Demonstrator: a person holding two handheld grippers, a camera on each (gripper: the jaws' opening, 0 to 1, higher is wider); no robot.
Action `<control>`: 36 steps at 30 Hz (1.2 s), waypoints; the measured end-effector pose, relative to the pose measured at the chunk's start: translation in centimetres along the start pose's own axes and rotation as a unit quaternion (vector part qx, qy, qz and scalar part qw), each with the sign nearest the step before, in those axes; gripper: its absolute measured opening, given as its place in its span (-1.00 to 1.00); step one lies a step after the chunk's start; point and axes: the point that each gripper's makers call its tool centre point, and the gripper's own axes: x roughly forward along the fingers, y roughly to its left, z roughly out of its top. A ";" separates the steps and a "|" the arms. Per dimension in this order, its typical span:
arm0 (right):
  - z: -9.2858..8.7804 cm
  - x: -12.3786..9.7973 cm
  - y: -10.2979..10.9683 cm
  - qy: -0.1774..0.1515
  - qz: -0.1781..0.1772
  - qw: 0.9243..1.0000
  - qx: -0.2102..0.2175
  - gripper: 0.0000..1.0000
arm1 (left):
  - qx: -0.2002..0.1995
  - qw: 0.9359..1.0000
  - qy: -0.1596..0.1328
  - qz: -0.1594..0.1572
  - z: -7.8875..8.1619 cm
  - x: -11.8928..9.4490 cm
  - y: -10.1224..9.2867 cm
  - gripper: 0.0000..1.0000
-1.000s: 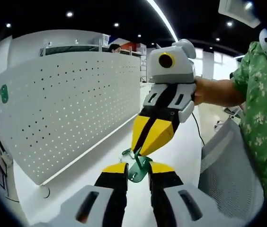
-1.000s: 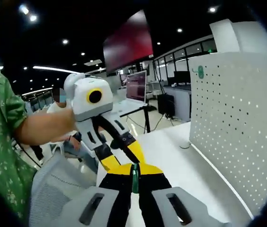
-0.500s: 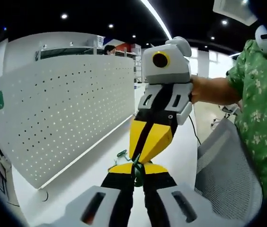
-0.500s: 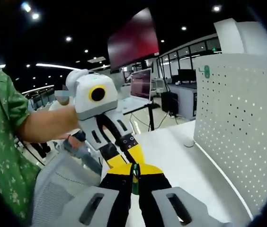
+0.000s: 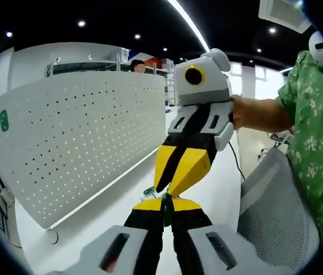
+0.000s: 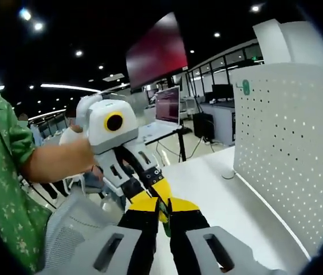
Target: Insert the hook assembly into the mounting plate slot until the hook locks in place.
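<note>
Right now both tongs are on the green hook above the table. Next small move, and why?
Probably carry the green hook toward the white pegboard. The left tongs and right tongs both pinch it in mid-air over the white table, well short of the board, where another green hook already hangs.

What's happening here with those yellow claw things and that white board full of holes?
A person in a green patterned sleeve holds a hand-held gripper in each hand. The left hand-held gripper and the right hand-held gripper meet tip to tip, both closed on a small green hook piece, held above a white table. The white pegboard stands upright beside them. The hook piece is not yet at the board. Another small green part already sits near the board's top corner.
</note>
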 end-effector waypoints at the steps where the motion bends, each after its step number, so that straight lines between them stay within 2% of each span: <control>1: 0.1 -0.1 -0.1 -0.002 -0.002 1.000 0.001 -0.89 | -0.001 1.000 -0.002 0.002 0.0 0.0 0.1 -0.93; 11: 0.6 -2.0 -1.2 -0.021 -0.025 0.999 0.004 -0.78 | -0.019 0.999 -0.026 0.013 0.5 -0.7 0.8 -0.93; 17: 0.7 -2.8 -0.9 -0.031 -0.028 0.999 -0.006 -0.62 | -0.038 0.998 -0.053 0.012 1.3 -1.1 1.0 -0.93; 26: -0.8 -2.7 -1.0 -0.018 -0.035 0.999 -0.031 -0.47 | -0.065 0.993 -0.097 0.005 2.5 -1.5 1.0 -0.93; 36: -1.1 -2.2 -0.2 -0.002 -0.018 0.998 -0.065 -0.46 | -0.059 0.993 -0.099 -0.018 2.9 -1.5 0.1 -0.93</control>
